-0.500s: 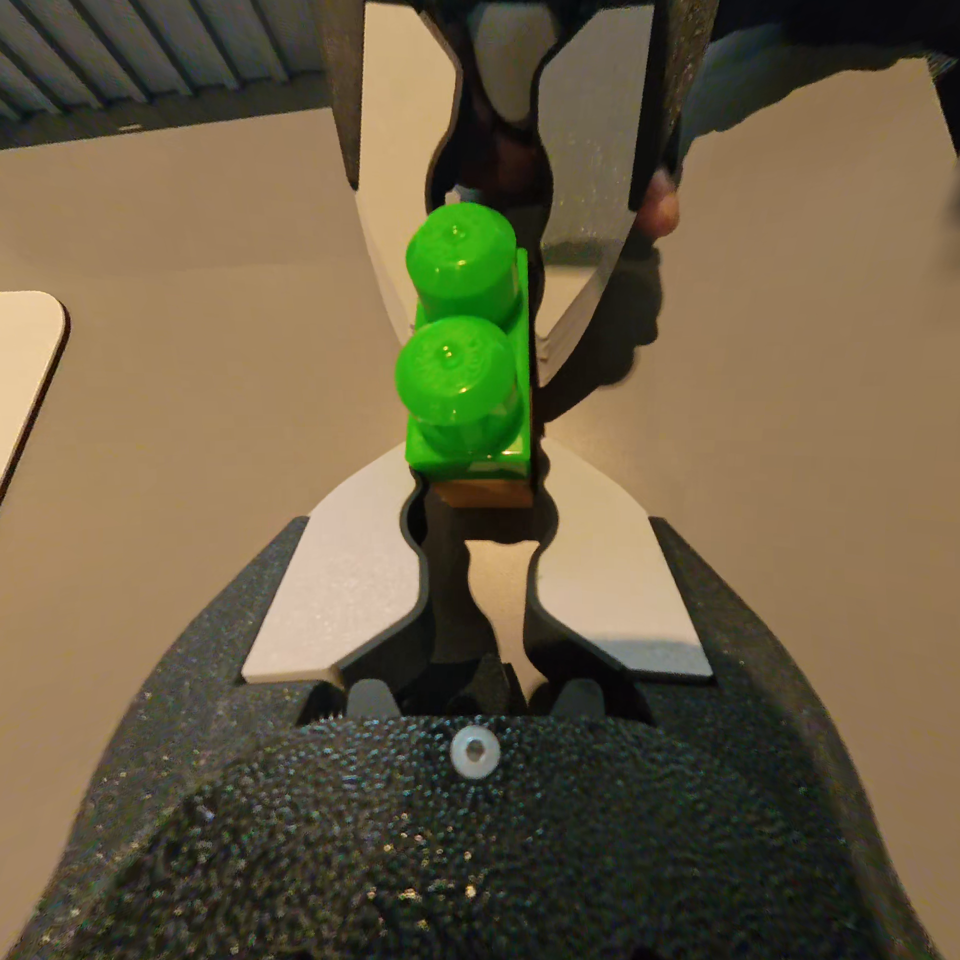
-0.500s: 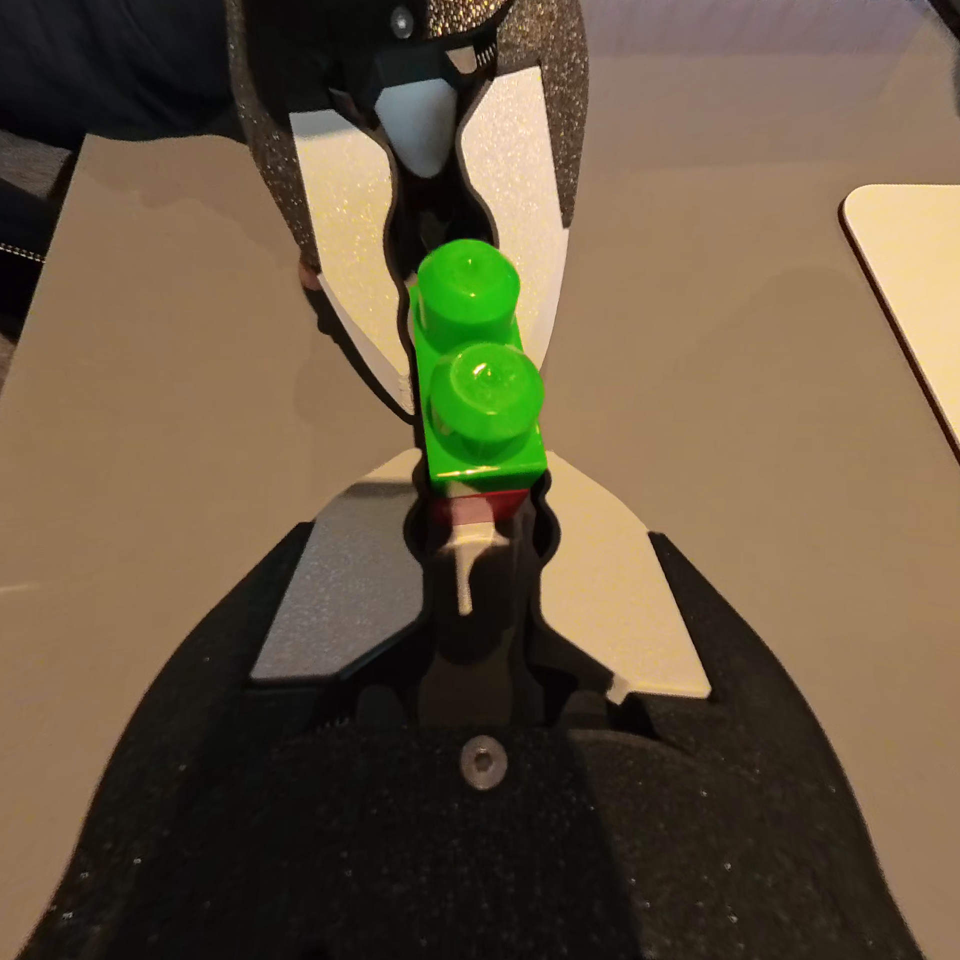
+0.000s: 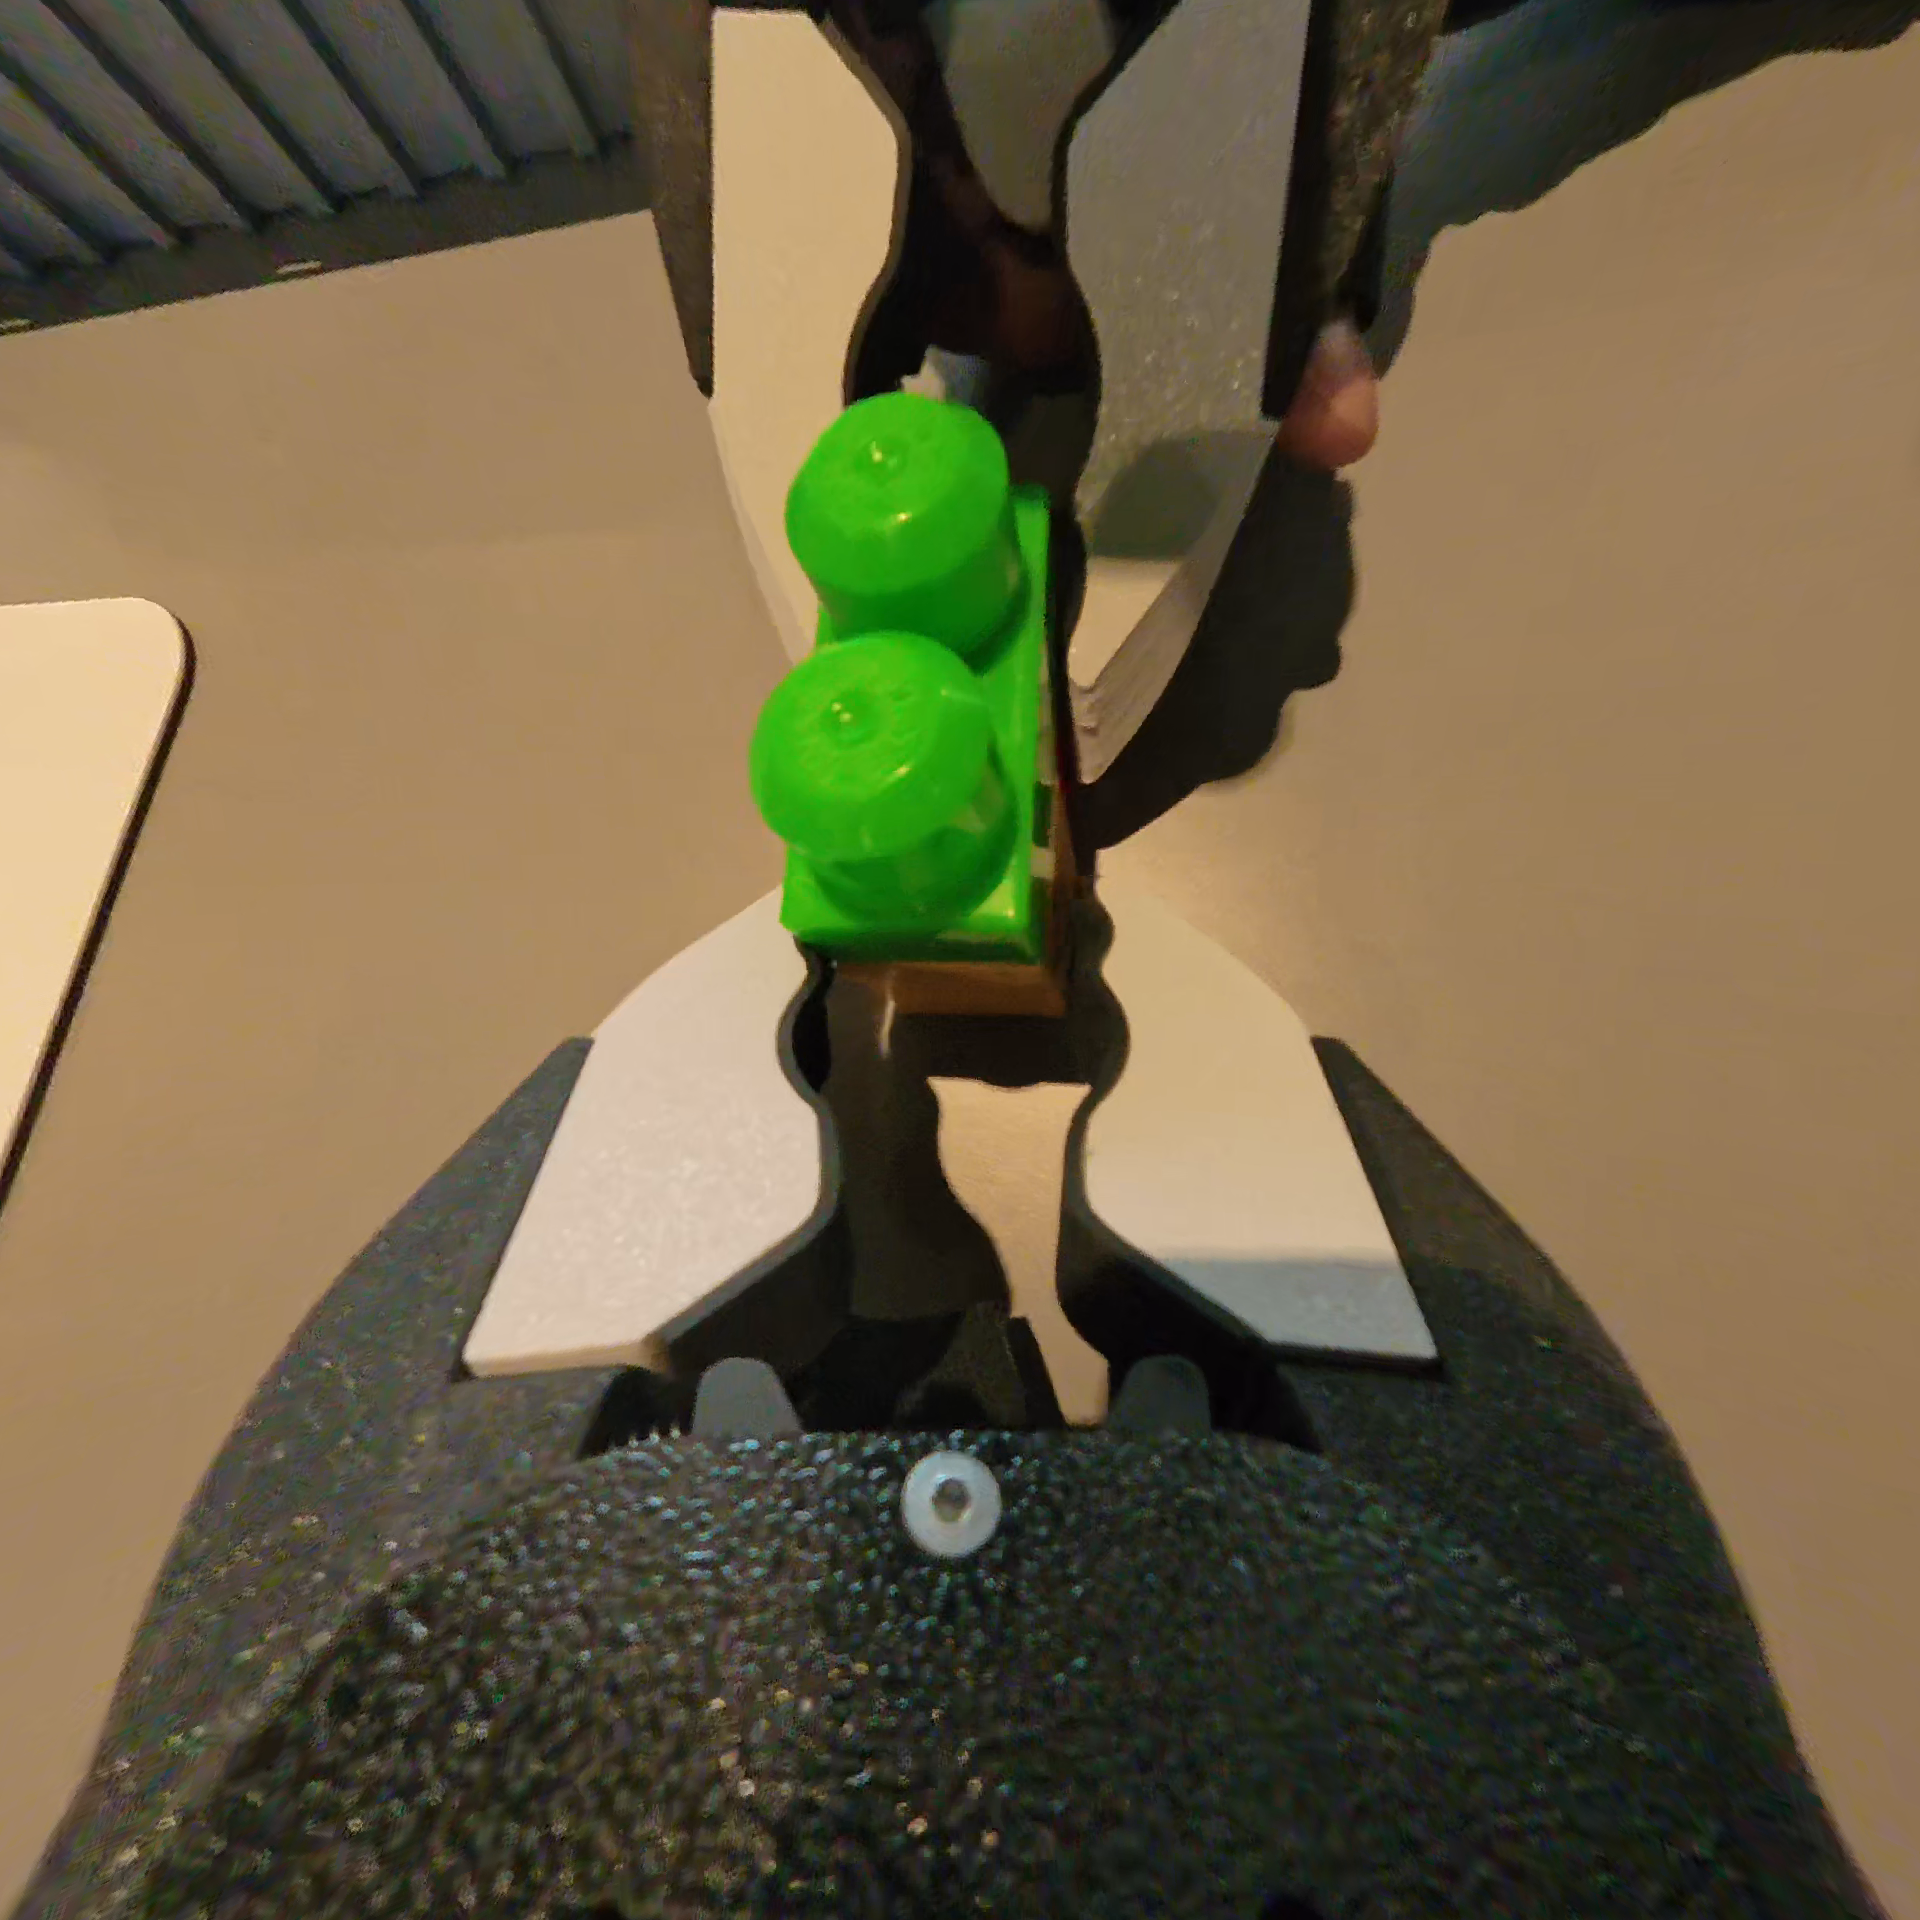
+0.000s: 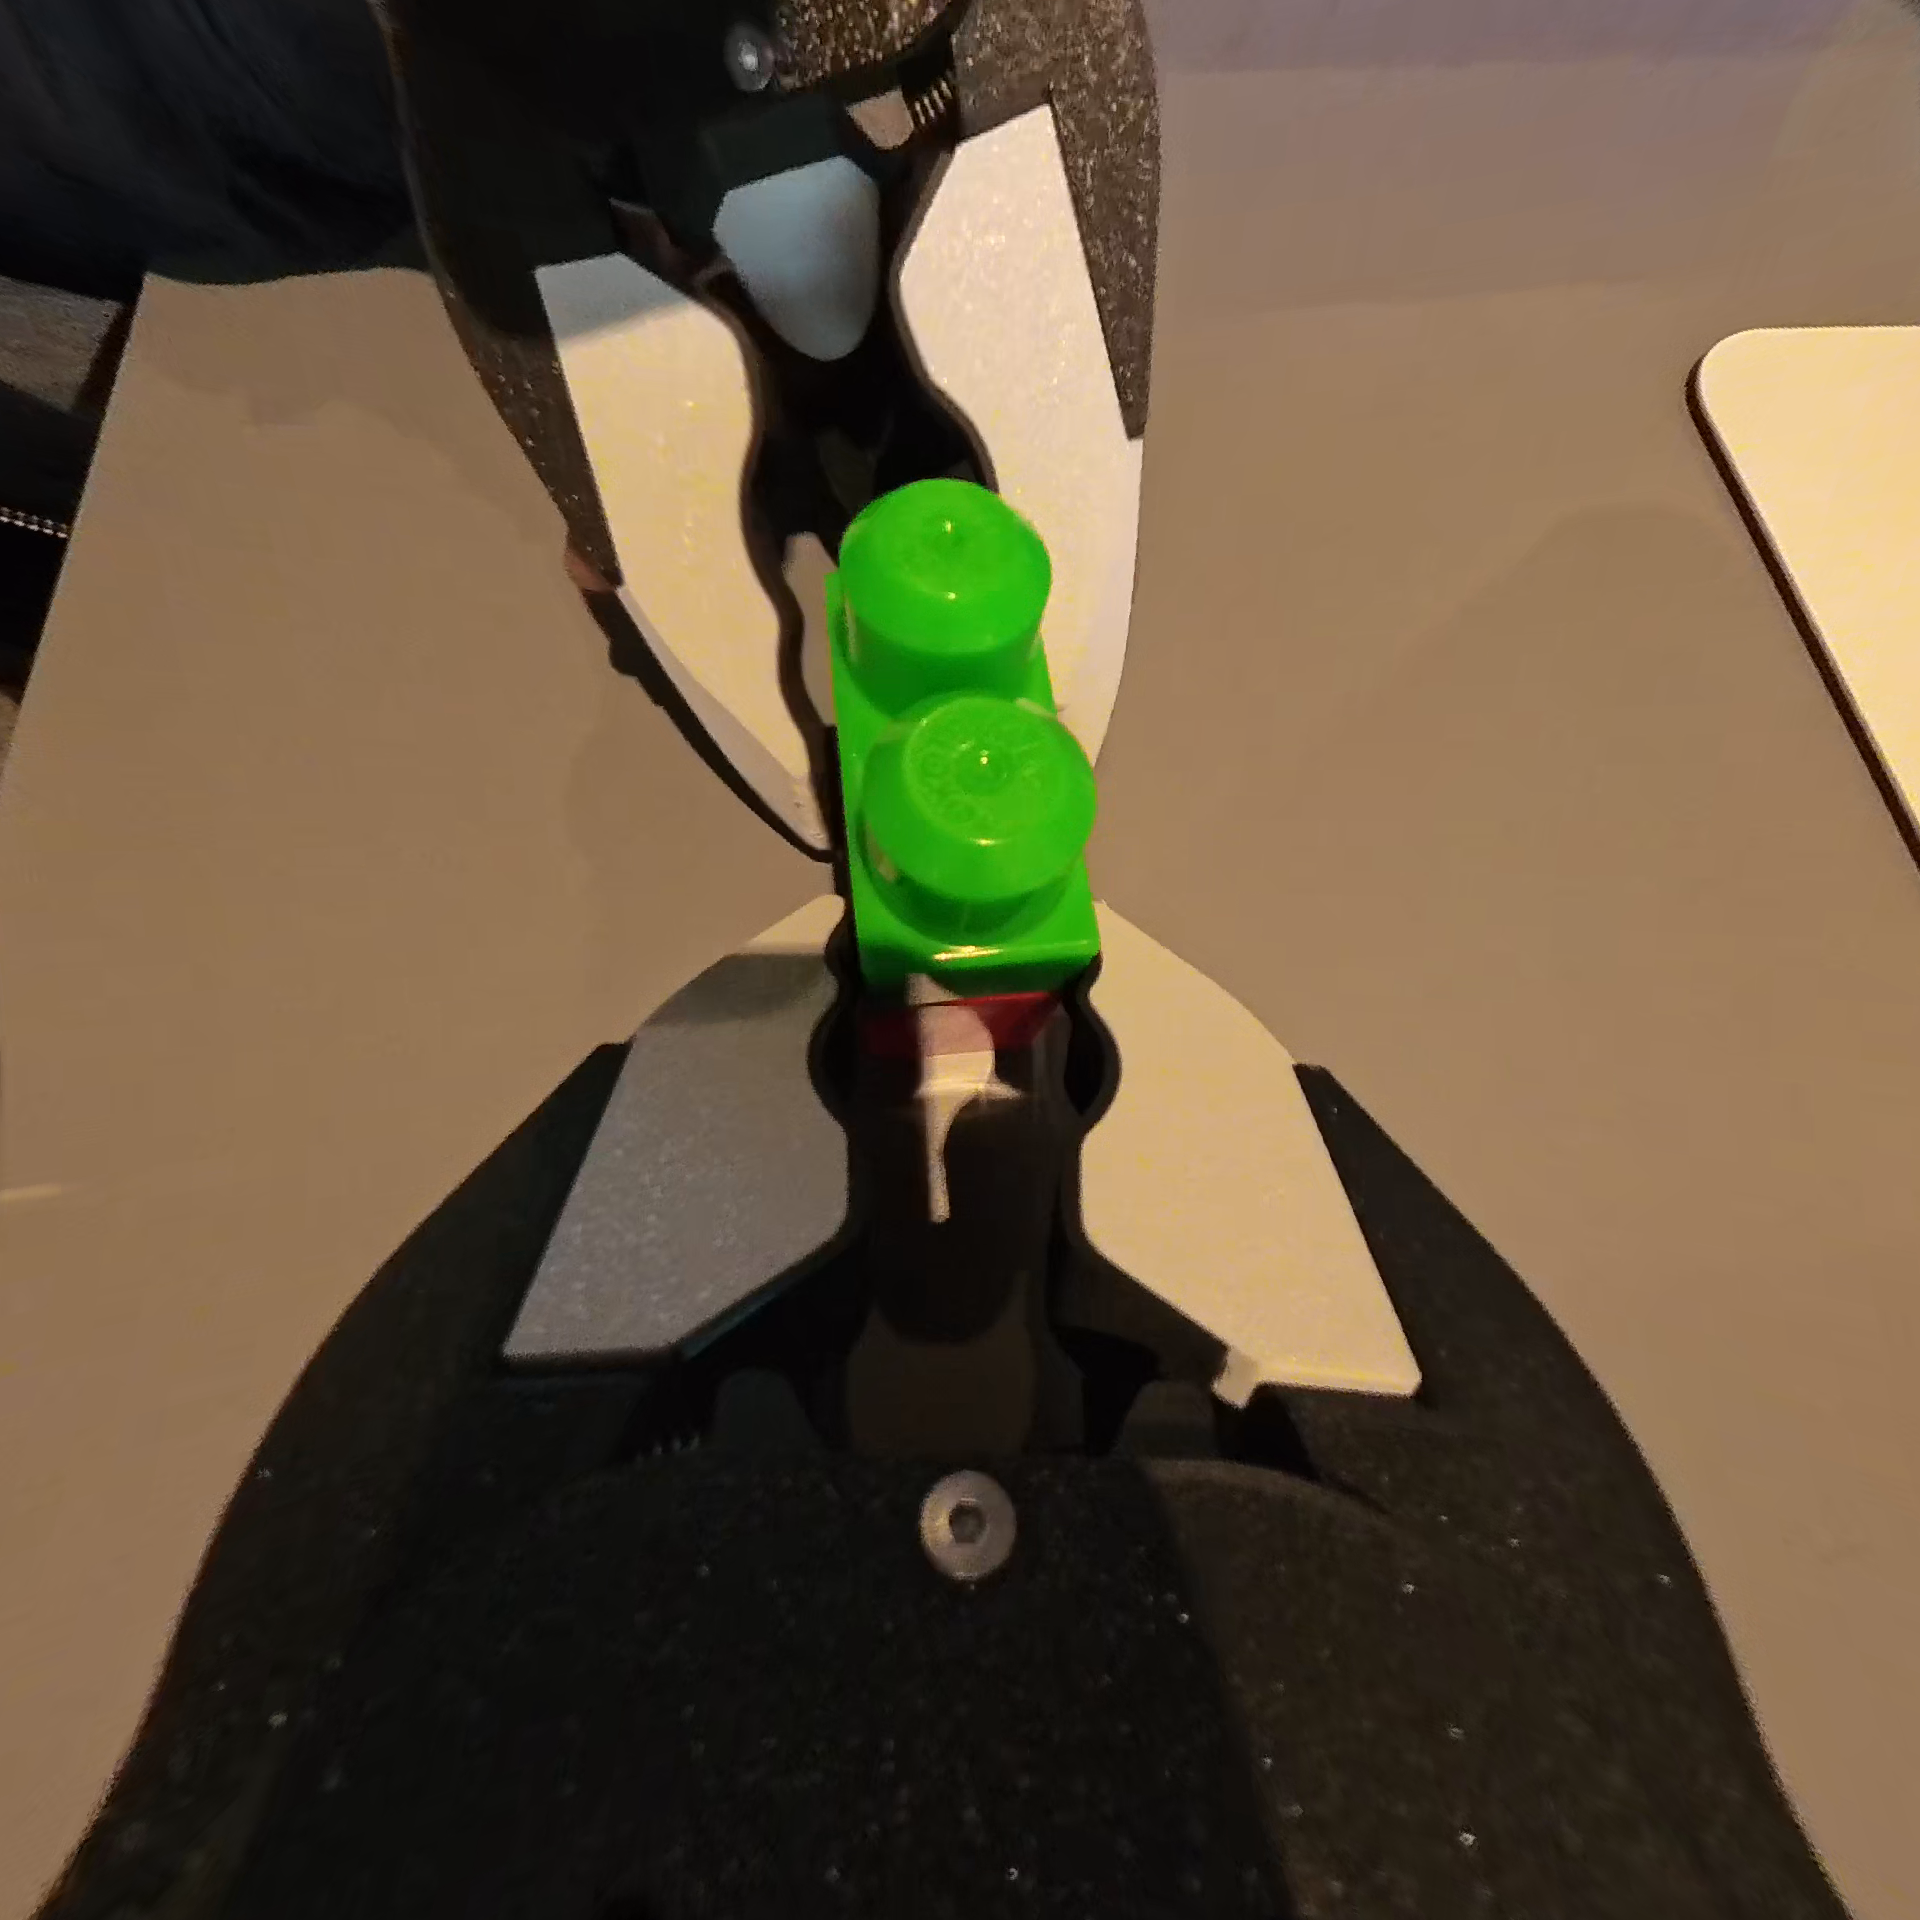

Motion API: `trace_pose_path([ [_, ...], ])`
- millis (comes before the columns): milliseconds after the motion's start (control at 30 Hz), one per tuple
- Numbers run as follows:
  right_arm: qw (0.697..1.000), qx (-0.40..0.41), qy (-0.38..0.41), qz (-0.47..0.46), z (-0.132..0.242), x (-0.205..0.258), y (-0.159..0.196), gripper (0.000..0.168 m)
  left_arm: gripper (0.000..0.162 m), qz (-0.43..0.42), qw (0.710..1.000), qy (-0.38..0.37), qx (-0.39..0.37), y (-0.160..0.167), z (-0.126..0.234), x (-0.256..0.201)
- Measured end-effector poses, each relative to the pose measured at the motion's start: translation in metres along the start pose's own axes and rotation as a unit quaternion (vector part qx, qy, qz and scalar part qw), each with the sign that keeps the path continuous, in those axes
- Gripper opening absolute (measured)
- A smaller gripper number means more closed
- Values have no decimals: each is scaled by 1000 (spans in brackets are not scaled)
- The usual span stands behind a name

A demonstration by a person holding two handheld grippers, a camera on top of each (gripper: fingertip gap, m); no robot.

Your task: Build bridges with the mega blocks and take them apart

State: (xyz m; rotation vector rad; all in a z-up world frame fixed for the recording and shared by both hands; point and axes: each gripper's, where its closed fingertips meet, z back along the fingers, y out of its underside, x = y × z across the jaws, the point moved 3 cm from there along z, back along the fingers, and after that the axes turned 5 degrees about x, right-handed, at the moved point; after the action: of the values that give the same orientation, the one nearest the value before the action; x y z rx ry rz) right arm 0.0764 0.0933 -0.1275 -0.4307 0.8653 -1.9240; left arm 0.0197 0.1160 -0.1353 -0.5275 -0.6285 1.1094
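Observation:
A green two-stud block [image 3: 904, 727] sits on top of an orange block [image 3: 977, 987] at my end in the left wrist view. In the right wrist view the same green block [image 4: 956, 779] sits on a red block [image 4: 966, 1023]. My left gripper [image 3: 945, 966] is shut on the orange block. My right gripper [image 4: 966, 966] is shut on the red block. The two grippers face each other tip to tip. The right gripper's fingers [image 3: 1174, 499] show beyond the green block, as do the left gripper's fingers [image 4: 665, 520]. The lower blocks are mostly hidden.
The beige table [image 3: 416, 727] lies under the blocks. A pale board with a rounded corner [image 3: 62, 779] lies to the left and shows on the right in the right wrist view [image 4: 1818, 520]. A slatted wall [image 3: 260, 114] is beyond the table edge. Both grippers' tips are close together, under 4 cm apart.
The green block has tilted slightly to the left in the left wrist view. Both grippers keep their hold and have barely moved.

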Motion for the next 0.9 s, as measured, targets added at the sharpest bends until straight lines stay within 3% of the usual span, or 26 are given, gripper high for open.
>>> trace_pose_path([
  [400, 1000, 0, -1, 5, 0, 1, 0, 38, 38, 14, 1000, 17, 3, 3, 2, -1],
  [633, 1000, -4, 28, 12, 1, -2, -1, 37, 41, 7, 1000, -11, 4, 1, 2, 3],
  [800, 992, -79, 99, 27, 25, -7, -29, 37, 60, 11, 994, -34, -106, -26, 31, 10],
  [867, 982, -125, 140, 28, 50, -13, -44, 37, 60, 31, 986, -47, -157, -35, 47, 18],
  [900, 973, -152, 171, 25, 68, -18, -51, 37, 51, 40, 983, -46, -172, -36, 53, 20],
])
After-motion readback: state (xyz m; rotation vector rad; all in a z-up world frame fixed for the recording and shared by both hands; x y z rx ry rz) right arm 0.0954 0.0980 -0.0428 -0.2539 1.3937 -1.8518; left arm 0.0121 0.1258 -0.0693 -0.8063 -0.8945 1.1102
